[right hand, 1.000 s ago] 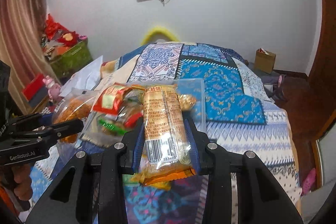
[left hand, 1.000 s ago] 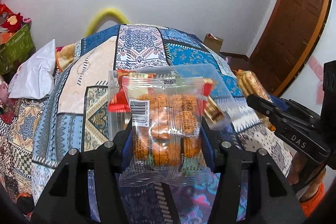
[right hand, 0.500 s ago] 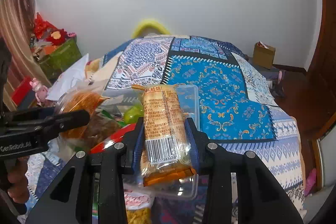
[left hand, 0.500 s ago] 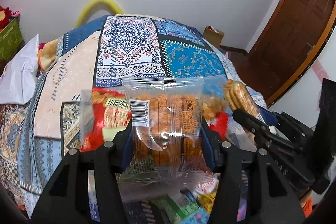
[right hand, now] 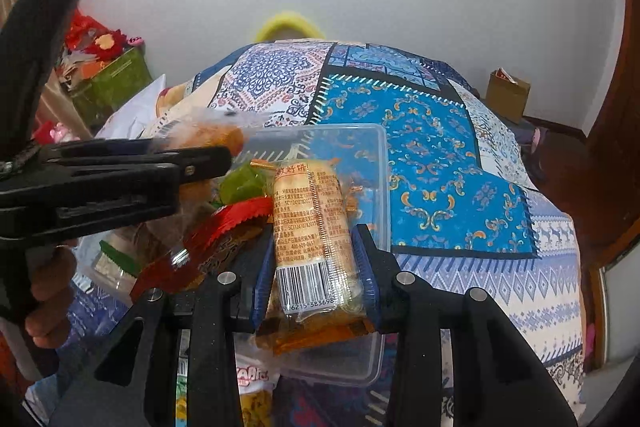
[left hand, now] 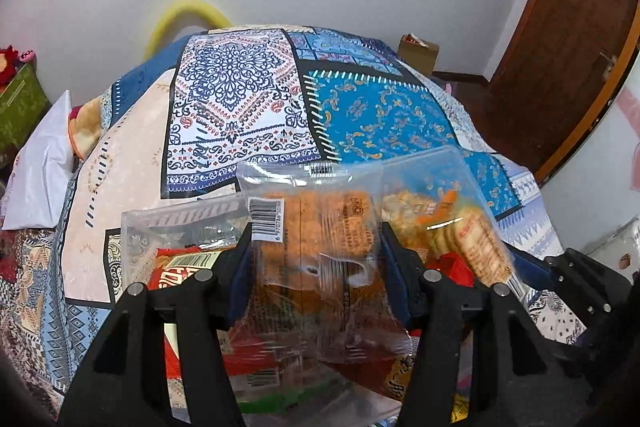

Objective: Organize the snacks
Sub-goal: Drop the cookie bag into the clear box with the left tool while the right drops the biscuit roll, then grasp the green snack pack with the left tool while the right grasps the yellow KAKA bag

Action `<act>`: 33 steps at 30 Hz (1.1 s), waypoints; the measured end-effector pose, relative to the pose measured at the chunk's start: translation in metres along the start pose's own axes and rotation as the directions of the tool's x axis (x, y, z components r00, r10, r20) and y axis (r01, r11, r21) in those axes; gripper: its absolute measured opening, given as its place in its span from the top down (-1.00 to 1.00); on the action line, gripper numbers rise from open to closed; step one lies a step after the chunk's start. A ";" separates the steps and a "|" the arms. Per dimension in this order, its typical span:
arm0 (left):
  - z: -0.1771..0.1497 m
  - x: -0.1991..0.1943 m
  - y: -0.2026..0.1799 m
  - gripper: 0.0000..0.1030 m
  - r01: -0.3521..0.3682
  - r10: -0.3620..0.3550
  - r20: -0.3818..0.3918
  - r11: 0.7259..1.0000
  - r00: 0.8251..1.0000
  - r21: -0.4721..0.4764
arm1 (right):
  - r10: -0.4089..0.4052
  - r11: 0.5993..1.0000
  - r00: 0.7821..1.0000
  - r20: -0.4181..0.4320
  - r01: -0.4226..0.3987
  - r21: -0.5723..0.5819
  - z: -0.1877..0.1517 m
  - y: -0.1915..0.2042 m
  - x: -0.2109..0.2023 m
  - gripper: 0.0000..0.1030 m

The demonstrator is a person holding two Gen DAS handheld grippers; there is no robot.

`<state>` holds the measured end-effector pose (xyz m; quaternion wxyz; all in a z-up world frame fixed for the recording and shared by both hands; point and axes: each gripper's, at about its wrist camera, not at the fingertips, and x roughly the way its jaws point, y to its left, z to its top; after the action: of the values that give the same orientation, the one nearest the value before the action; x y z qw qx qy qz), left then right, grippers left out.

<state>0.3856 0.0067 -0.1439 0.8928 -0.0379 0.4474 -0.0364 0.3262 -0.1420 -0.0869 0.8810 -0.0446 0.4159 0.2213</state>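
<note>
My left gripper is shut on a clear bag of orange biscuits and holds it above a clear plastic box with red snack packets inside. My right gripper is shut on a tan cracker packet over the same clear box. In the right wrist view the left gripper comes in from the left with its biscuit bag. The cracker packet also shows in the left wrist view at the right. Green and red packets lie in the box.
The box sits on a bed with a patchwork quilt. A white pillow lies at the left. A cardboard carton stands on the floor by the wall, near a wooden door. More loose packets lie near the front.
Both grippers have come lower and closer to the clear box with their packets still held. The left gripper now reaches over the box's left side in the right wrist view.
</note>
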 end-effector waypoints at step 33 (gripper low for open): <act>-0.114 -0.103 0.029 -0.26 -0.005 0.006 -0.017 0.999 1.000 0.051 | 0.067 0.996 0.991 -0.120 -0.073 -0.046 -0.066 0.031 -0.022 -0.22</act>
<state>0.2335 0.0421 -0.1331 0.8898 -0.0134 0.4539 -0.0457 0.2537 -0.1387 -0.1102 0.8451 -0.0651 0.4628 0.2595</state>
